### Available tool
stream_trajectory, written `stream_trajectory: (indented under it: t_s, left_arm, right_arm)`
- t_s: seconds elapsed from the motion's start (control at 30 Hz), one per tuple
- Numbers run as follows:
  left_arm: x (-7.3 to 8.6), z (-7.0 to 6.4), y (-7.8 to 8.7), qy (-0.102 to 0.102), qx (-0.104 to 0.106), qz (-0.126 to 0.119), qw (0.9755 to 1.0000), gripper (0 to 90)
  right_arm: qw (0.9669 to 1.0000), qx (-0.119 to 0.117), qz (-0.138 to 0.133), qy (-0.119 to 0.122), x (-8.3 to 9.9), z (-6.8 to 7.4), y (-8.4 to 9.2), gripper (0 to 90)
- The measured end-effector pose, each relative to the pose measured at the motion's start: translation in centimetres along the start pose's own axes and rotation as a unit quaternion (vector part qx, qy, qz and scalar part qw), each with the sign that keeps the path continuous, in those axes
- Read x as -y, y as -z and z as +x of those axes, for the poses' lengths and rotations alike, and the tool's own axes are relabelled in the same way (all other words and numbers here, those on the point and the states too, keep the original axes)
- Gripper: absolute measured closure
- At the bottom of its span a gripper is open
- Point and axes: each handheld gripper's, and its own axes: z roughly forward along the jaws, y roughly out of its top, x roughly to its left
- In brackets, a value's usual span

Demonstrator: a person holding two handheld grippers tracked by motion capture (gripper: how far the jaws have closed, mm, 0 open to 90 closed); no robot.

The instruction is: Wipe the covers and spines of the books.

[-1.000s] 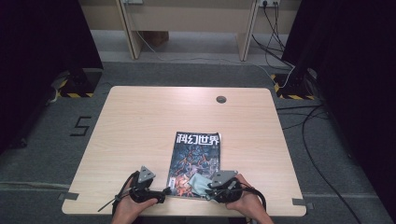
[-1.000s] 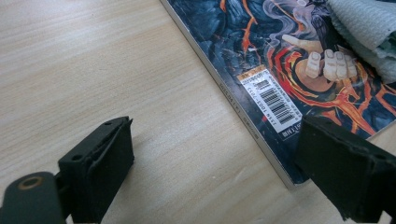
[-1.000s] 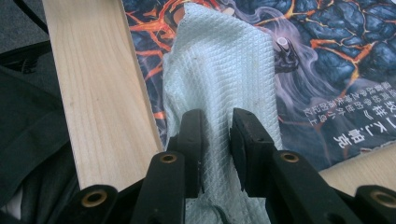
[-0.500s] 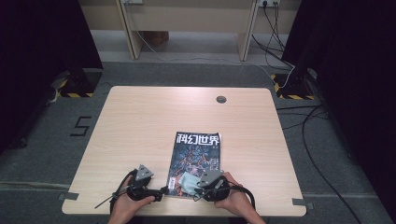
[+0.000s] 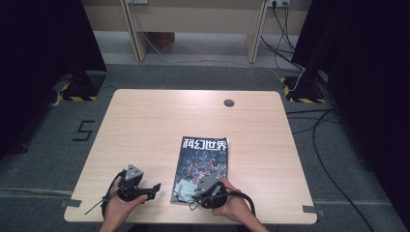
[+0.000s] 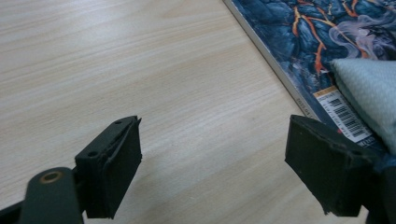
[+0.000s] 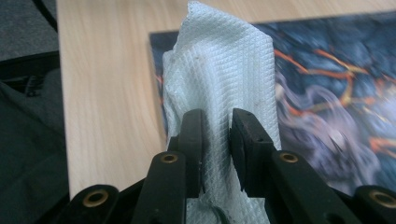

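Cloth [image 7: 219, 74], pinched in the right claw [image 5: 200, 191], has slid leftward across the magazine [image 5: 203, 164]; left claw [image 5: 152, 189] gapes empty.

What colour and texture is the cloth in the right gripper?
Pale mint-white cloth with a fine diamond-grid weave, clearest in the right gripper view.

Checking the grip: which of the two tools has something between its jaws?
The right tool: its jaws pinch the pale cloth over the magazine. The left tool stands open over bare table.
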Motion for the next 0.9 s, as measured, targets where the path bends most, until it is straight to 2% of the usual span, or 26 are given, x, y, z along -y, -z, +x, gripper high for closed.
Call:
stream_trajectory:
  t_s: [0.1, 0.23, 0.43, 0.5, 0.53, 0.63, 0.67, 0.7, 0.73, 0.77, 0.8, 0.83, 0.87, 0.9]
  left_arm:
    - [-0.1, 0.4, 0.2, 0.005, -0.007, -0.005, 1.0, 18.3]
    - [0.0, 0.7, 0.3, 0.008, -0.011, -0.005, 0.9999, 18.3]
    - [0.1, -0.4, 0.0, -0.005, 0.005, 0.0, 1.0, 18.3]
    - [0.1, -0.7, -0.1, -0.012, 0.009, -0.001, 0.9999, 18.2]
    - [0.1, -0.9, -0.2, -0.015, 0.01, 0.002, 0.9998, 18.2]
    - [0.1, -1.2, -0.2, -0.017, 0.014, 0.001, 0.9997, 18.2]
    - [0.1, -1.5, -0.2, -0.019, 0.017, 0.0, 0.9997, 18.2]
    - [0.1, -1.5, -0.2, -0.019, 0.017, 0.0, 0.9997, 18.2]
    - [0.2, -1.7, -0.3, -0.021, 0.019, 0.001, 0.9996, 18.2]
    - [0.2, -2.2, -0.4, -0.026, 0.026, 0.003, 0.9993, 18.2]
    - [0.2, -2.2, -0.4, -0.026, 0.026, 0.003, 0.9993, 18.2]
    - [0.2, -2.8, -0.5, -0.034, 0.034, 0.002, 0.9988, 18.2]
    - [0.2, -2.8, -0.5, -0.034, 0.034, 0.002, 0.9988, 18.6]
    - [0.2, -3.0, -0.6, -0.043, 0.032, 0.0, 0.9986, 18.6]
  right_arm:
    - [0.9998, -0.014, -0.001, 0.014, -1.3, 0.8, -1.0, 75.1]
    - [0.9995, -0.019, 0.0, 0.025, -2.0, 1.0, -1.5, 75.0]
    - [0.9997, -0.023, -0.001, 0.003, -2.3, 0.1, -1.8, 75.6]
    - [0.9999, -0.013, -0.001, -0.011, -2.0, -0.9, -1.7, 75.7]
    - [0.9999, -0.013, -0.001, -0.011, -2.0, -0.9, -1.7, 75.7]
    - [0.9994, 0.003, -0.001, -0.036, -1.3, -2.3, -1.4, 75.7]
    - [0.9987, 0.024, 0.003, -0.045, -0.7, -3.4, -1.0, 75.7]
    - [0.9982, 0.032, 0.006, -0.05, -0.6, -3.8, -0.8, 75.7]
    - [0.9982, 0.032, 0.006, -0.05, -0.6, -3.8, -0.8, 75.7]
    - [0.9969, 0.047, 0.008, -0.062, 0.0, -4.7, -0.5, 75.7]
    - [0.9964, 0.052, 0.009, -0.066, 0.3, -5.1, -0.3, 75.7]
    - [0.9959, 0.056, 0.009, -0.07, 0.5, -5.5, -0.1, 75.7]
    - [0.9959, 0.056, 0.009, -0.07, 0.5, -5.5, -0.1, 75.7]
    - [0.9952, 0.062, 0.011, -0.076, 0.8, -5.8, 0.1, 75.6]
